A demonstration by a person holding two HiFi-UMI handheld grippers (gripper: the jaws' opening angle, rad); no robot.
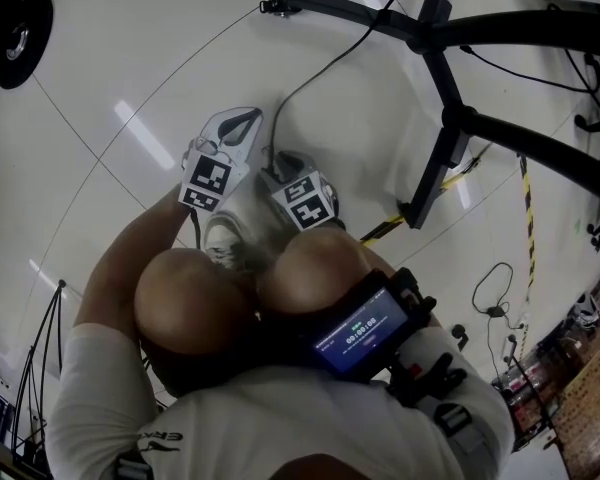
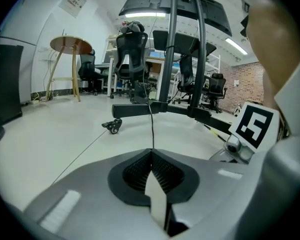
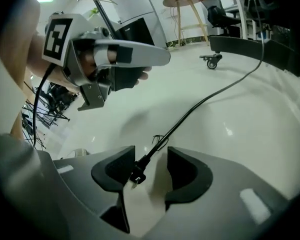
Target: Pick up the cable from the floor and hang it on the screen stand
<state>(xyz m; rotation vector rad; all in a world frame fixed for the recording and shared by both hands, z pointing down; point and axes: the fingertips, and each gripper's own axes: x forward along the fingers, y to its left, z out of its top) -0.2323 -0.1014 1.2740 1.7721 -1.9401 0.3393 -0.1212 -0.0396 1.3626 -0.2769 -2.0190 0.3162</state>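
White floor (image 1: 130, 68) is where the cable (image 3: 210, 96) is seen, its plug (image 3: 136, 174) between the open right tongs (image 3: 150, 166) at 6 o'clock. Left tongs (image 2: 152, 154) are shut. Nothing is hung yet.

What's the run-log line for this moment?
left gripper: shut | right gripper: open, jaws astride plug, no grip | cable: on floor, not hung

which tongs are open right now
The right tongs: their jaws stand apart with the cable plug between them. The left tongs are shut.
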